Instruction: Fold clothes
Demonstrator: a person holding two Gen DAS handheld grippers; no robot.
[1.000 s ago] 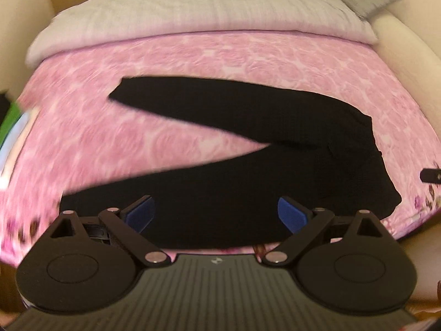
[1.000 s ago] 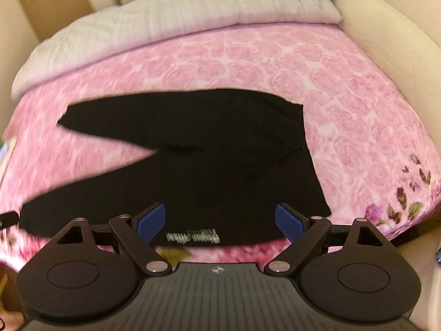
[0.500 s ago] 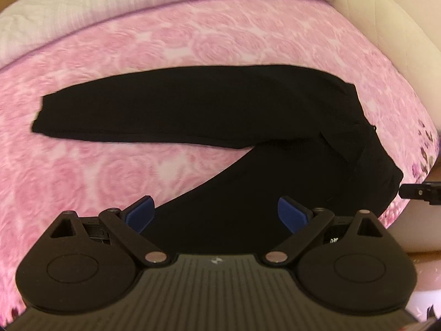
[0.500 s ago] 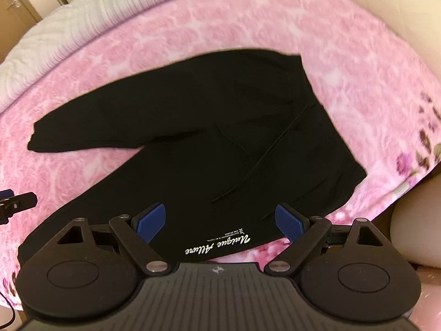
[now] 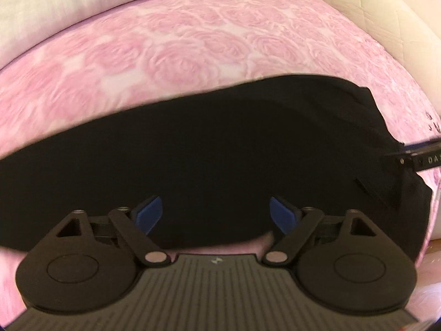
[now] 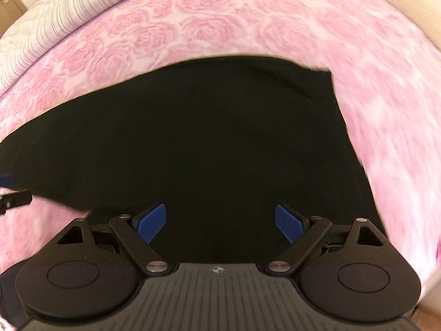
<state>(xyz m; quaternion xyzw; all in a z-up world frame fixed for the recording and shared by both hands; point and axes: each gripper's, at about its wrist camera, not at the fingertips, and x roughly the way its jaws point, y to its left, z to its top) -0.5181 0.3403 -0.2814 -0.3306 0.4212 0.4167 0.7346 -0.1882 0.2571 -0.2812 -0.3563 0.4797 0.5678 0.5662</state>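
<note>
Black trousers (image 5: 209,154) lie flat on a pink rose-patterned bed cover (image 5: 176,55), filling most of both views. My left gripper (image 5: 216,214) hangs open just over the near trouser leg, its blue pads apart and nothing between them. My right gripper (image 6: 220,222) is open too, low over the waist end of the trousers (image 6: 209,143). The right gripper's tip (image 5: 413,162) shows at the right edge of the left wrist view, and the left gripper's tip (image 6: 13,200) at the left edge of the right wrist view.
A pale quilt (image 5: 55,8) lies along the far side of the bed. A cream padded bed frame (image 5: 386,22) rises at the right. The bed's near edge runs just below the trousers.
Both grippers have dropped much closer to the trousers over the last second, so the black cloth now fills the views. The trousers lie as before and both grippers stay open.
</note>
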